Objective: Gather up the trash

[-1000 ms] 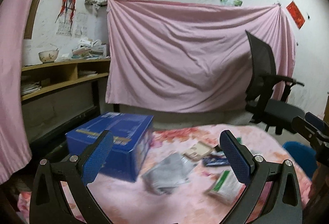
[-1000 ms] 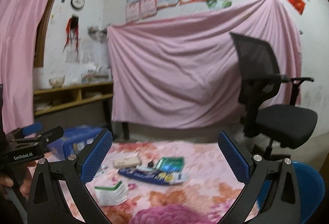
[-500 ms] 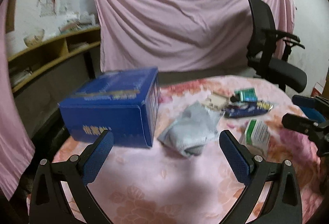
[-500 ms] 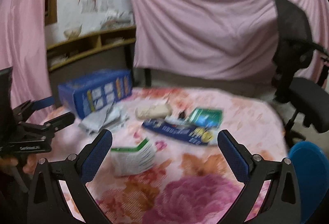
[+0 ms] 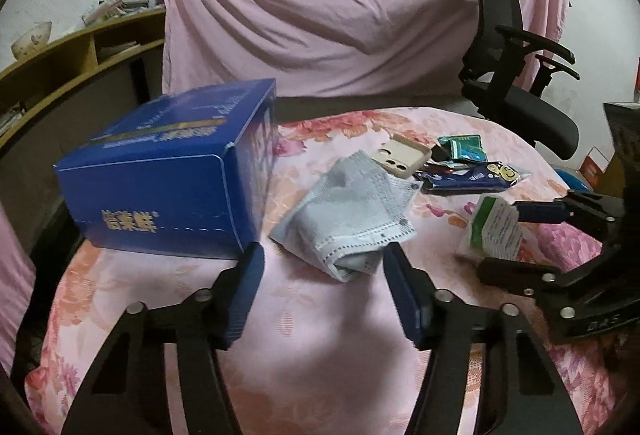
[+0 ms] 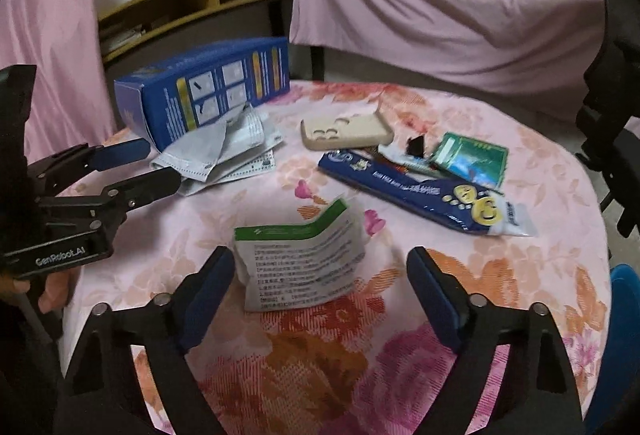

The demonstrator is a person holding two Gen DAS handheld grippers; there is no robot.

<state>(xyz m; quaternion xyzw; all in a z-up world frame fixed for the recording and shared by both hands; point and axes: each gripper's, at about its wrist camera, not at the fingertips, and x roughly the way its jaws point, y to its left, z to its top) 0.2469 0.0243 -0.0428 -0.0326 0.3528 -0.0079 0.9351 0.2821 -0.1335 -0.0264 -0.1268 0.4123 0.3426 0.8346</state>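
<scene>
My left gripper (image 5: 322, 267) has dropped toward the grey mask (image 5: 352, 211) beside the blue box (image 5: 172, 171) at the table's left edge, fingers narrower yet apart; my right gripper (image 6: 320, 275), spread, now straddles the leaflet (image 6: 300, 267).

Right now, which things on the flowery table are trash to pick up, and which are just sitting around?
Trash to collect:
crumpled grey face masks
folded green-and-white paper leaflet
dark blue smiley-face wrapper
green foil packet

Just around:
big blue cardboard box (perhaps where the trash goes)
beige phone case
black office chair
wooden shelf

Both tools, left and right, are open.
</scene>
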